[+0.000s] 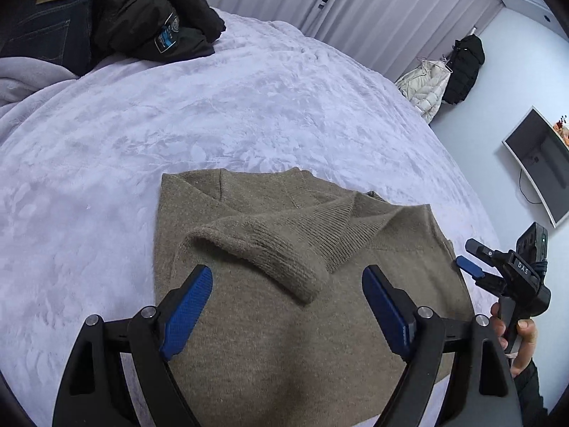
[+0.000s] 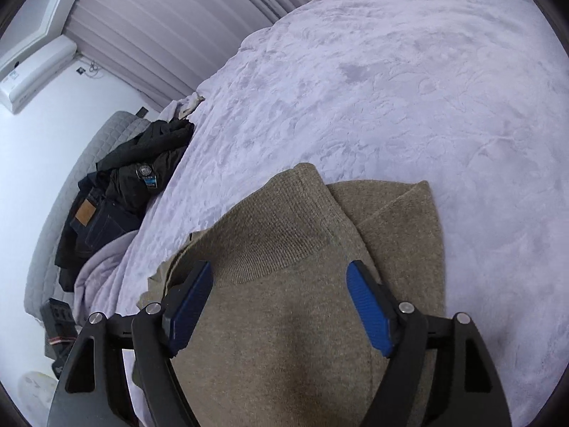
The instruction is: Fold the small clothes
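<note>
Hovering released above the brown sweater on the bed, both tools grasp nothing; the sleeve at 12 o'clock could slip open if bumped.

A pale lilac plush blanket covers the bed. At its far corner lie dark blue jeans with a tan leather patch beside a crumpled black jacket. Grey pleated curtains hang behind, near a wall-mounted flat screen.
</note>
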The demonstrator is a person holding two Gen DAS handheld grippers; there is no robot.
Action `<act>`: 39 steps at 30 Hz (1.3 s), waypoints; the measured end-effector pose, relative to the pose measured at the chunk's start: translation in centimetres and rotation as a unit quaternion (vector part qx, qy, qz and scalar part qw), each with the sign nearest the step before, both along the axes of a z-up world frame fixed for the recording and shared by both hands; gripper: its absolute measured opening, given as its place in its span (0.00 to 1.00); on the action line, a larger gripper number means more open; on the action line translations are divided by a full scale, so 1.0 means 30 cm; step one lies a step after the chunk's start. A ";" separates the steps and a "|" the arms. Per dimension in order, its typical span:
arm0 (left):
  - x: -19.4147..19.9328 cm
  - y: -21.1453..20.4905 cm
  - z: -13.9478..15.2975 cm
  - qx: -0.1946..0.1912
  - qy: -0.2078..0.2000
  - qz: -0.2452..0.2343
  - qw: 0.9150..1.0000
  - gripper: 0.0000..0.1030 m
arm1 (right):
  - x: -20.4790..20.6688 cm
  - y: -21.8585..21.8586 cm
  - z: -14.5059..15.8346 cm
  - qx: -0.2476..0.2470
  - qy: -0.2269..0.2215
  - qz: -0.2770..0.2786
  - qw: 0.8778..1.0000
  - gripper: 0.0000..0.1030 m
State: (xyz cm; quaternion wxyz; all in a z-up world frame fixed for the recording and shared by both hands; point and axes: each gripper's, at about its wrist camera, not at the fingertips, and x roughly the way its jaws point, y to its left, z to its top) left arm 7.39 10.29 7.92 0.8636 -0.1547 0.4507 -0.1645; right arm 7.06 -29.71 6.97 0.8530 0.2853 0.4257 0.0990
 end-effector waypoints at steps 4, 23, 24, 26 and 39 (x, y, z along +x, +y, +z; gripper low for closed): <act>-0.036 -0.013 -0.012 0.005 -0.004 -0.025 1.000 0.85 | -0.011 0.060 0.012 -0.051 -0.011 0.033 0.998 0.78; 0.323 -0.008 -0.064 -0.092 0.053 0.015 0.994 0.85 | 0.006 0.309 -0.140 -0.239 -0.015 0.091 0.967 0.83; 0.316 0.011 -0.059 -0.092 0.053 0.023 0.994 0.85 | 0.003 0.310 -0.142 -0.241 -0.017 0.091 0.966 0.83; 0.285 0.024 -0.047 -0.049 0.048 0.034 0.997 0.85 | 0.002 0.306 -0.142 -0.238 -0.019 0.090 0.967 0.83; 0.359 -0.211 -0.115 0.123 0.033 -0.007 0.992 0.85 | 0.209 0.362 -0.041 -0.233 -0.004 0.095 0.968 0.84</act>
